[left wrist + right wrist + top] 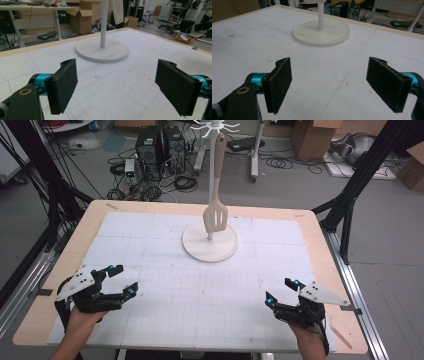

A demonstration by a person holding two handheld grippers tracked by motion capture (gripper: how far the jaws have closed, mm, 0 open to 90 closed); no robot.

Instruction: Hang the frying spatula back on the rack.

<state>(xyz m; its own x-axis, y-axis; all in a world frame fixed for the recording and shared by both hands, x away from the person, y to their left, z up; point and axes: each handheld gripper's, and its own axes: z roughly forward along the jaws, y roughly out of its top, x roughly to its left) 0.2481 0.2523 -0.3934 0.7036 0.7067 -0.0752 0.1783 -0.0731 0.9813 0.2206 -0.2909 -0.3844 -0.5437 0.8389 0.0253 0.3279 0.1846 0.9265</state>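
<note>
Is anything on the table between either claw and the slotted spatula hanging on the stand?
Nothing visible. Bare gridded mat lies between the left claw, the right claw and the stand where the spatula hangs.

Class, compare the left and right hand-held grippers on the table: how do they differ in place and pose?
The left hand-held gripper sits near the table's left front corner, its jaws pointing right and forward; the right hand-held gripper sits near the right front corner, jaws pointing left and forward. Both are wide open, empty, and aimed toward the round stand where the slotted spatula hangs.
</note>
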